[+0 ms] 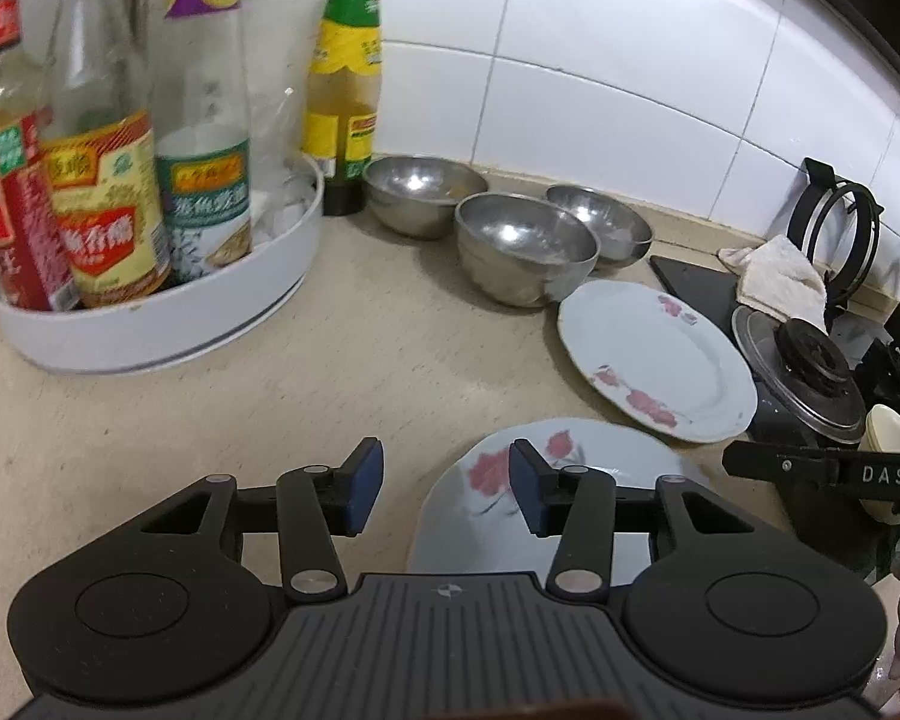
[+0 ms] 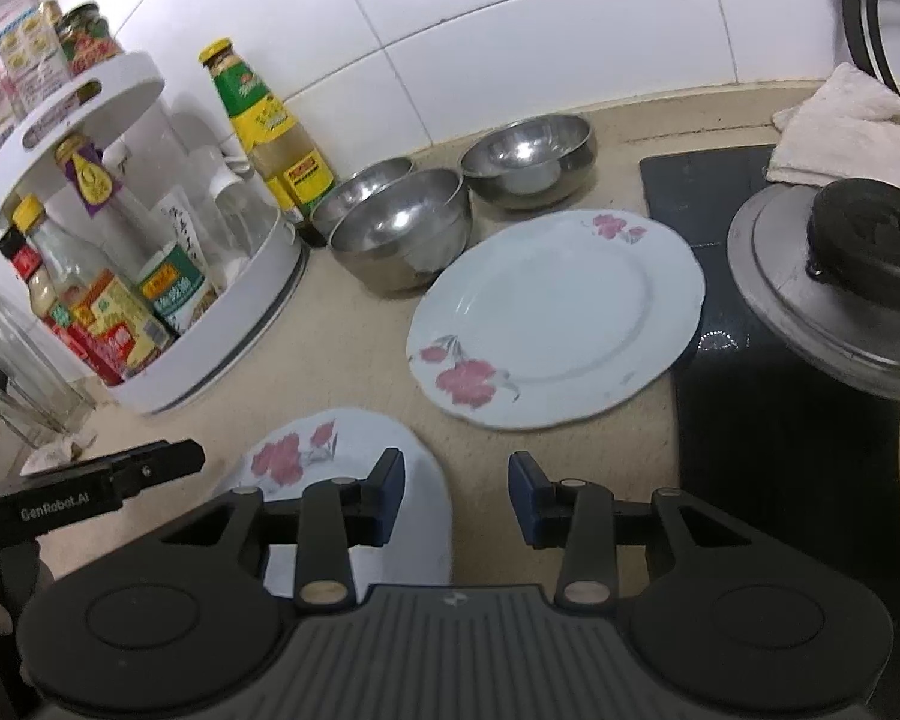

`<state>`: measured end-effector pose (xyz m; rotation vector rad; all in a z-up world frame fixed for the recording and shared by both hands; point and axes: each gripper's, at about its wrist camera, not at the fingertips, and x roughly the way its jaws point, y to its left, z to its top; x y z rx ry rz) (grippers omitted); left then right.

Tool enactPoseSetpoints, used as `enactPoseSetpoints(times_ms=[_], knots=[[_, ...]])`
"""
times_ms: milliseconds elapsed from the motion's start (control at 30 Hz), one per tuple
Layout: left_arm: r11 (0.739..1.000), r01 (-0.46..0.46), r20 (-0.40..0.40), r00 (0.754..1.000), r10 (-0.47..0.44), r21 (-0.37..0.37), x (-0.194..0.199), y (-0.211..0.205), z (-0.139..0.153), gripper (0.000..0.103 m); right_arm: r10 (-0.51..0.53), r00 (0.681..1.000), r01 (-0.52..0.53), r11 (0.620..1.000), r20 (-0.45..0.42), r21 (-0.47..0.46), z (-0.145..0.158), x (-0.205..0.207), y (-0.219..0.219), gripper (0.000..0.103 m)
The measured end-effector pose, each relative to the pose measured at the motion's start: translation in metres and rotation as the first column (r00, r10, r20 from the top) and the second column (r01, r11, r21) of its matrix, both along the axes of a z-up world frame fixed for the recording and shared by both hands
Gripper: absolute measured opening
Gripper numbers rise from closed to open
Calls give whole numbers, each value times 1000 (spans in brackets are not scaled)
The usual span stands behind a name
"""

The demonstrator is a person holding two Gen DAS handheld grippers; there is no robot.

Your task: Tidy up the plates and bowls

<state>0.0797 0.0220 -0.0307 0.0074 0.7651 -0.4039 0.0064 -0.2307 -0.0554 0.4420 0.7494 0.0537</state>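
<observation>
Above the near plate (image 1: pixel 546 504), both tools, left (image 1: pixel 447 492) and right (image 2: pixel 456 498), hang partly open, gripping nothing.

We read "DAS" in pale letters on the black bar of the right gripper (image 1: pixel 834 471), and "GenRobot.AI" on the left gripper (image 2: pixel 84 489). The sauce bottles (image 1: pixel 105 204) carry Chinese labels, probably too blurred to read.
</observation>
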Motion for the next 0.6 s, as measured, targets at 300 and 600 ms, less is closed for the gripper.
enactPoseSetpoints(times_ms=[300, 600], knots=[[998, -3, 26, 1000, 1, 56, 3, -31, 9, 68, -11, 1000, 11, 999, 6, 44, -5, 3, -32, 45], [995, 19, 50, 998, -24, 101, 10, -62, 15, 87, -1, 1000, -1, 998, 30, 59, -1, 7, -50, 60]])
